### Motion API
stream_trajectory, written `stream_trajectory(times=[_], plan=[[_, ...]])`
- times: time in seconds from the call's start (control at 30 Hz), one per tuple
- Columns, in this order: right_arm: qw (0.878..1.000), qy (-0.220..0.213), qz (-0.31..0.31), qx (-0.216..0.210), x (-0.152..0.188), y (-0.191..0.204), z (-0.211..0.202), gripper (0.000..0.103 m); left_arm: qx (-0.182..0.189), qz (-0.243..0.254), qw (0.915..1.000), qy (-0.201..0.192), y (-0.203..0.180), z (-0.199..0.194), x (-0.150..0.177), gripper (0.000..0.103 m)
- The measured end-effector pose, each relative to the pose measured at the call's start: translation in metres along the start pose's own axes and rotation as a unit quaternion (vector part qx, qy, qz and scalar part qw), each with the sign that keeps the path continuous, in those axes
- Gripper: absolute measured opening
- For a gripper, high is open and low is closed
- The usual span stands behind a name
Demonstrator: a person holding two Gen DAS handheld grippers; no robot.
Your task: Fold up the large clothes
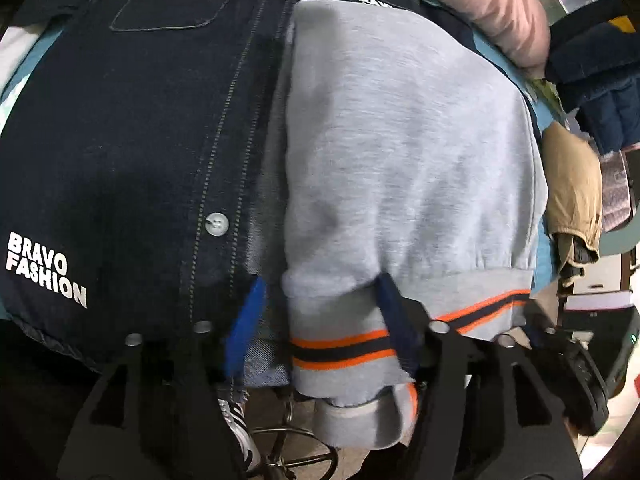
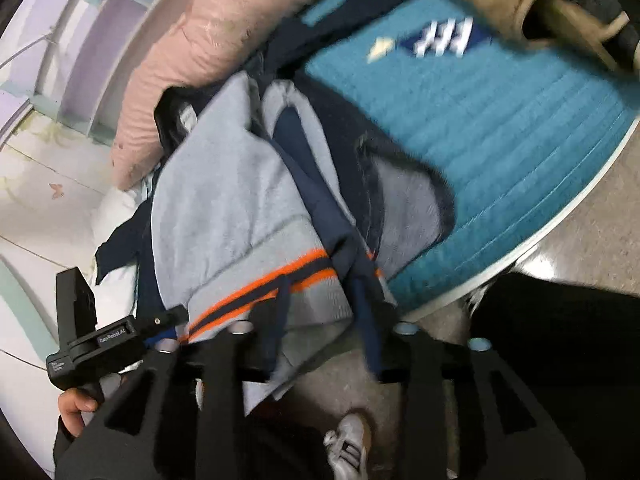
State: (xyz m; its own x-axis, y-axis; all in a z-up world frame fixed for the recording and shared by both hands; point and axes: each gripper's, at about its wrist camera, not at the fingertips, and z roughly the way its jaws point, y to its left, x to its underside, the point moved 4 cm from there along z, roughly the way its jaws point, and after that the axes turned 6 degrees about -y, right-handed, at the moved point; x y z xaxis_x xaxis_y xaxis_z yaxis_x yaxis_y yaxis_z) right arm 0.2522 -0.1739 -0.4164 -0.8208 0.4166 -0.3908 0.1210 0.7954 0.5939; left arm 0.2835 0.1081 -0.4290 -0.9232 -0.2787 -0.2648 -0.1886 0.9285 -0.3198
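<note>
A dark denim jacket printed "BRAVO FASHION" lies spread on a teal quilted cover. Its grey sleeve is folded across the front. The cuff with orange and navy stripes hangs over the near edge. My left gripper is open, its blue fingers either side of that cuff; the left finger stands clear of the grey cloth. In the right wrist view my right gripper is open over the striped grey hem, with cloth between its fingers. The left gripper shows there too, held by a hand.
A pink pillow lies behind the jacket. A tan garment and a dark blue padded one sit to the right. The cover's white rim borders grey floor. A person's shoe and dark trouser leg stand close.
</note>
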Motion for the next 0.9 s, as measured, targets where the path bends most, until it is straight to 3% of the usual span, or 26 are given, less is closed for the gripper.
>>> stream_trajectory(times=[0.03,0.07,0.13,0.23,0.33,0.4,0.53,0.63,0.77,0.9], plan=[[1.0,-0.016,-0.005,0.016,-0.002,-0.002,-0.006,0.053,0.006,-0.004,1.0,0.0,0.002,-0.002,0.0,0.062],[0.999,-0.025,-0.005,0.022,-0.003,-0.003,-0.009,0.056,0.011,-0.007,0.9999,-0.004,0.004,-0.005,-0.001,0.062],[0.999,-0.024,0.002,0.025,-0.005,-0.008,-0.007,0.057,0.016,-0.007,0.9998,-0.006,0.007,-0.008,0.001,0.062],[1.0,0.014,0.018,0.015,-0.002,-0.018,0.013,0.058,0.023,-0.022,0.9995,0.002,0.015,-0.008,0.006,0.062],[0.997,0.04,0.056,-0.029,-0.001,-0.021,0.028,0.059,0.022,-0.022,0.9995,0.005,0.014,-0.005,0.01,0.061],[0.997,0.043,0.05,-0.034,-0.002,-0.018,0.029,0.057,0.018,-0.017,0.9997,0.007,0.014,-0.005,0.009,0.061],[0.997,0.046,0.042,-0.051,-0.002,-0.005,0.02,0.038,0.016,-0.019,0.9996,0.01,0.013,-0.002,0.01,0.061],[0.996,0.033,0.046,-0.072,-0.006,-0.001,0.01,0.033,0.013,-0.02,0.9997,0.01,0.007,0.003,0.008,0.061],[0.996,0.033,0.028,-0.078,-0.008,0.004,0.015,0.036,0.009,-0.021,0.9996,0.013,0.003,0.007,0.006,0.063],[0.995,0.036,0.061,-0.065,-0.012,-0.008,0.034,0.043,0.006,-0.024,0.9996,0.016,0.002,0.009,0.004,0.064]])
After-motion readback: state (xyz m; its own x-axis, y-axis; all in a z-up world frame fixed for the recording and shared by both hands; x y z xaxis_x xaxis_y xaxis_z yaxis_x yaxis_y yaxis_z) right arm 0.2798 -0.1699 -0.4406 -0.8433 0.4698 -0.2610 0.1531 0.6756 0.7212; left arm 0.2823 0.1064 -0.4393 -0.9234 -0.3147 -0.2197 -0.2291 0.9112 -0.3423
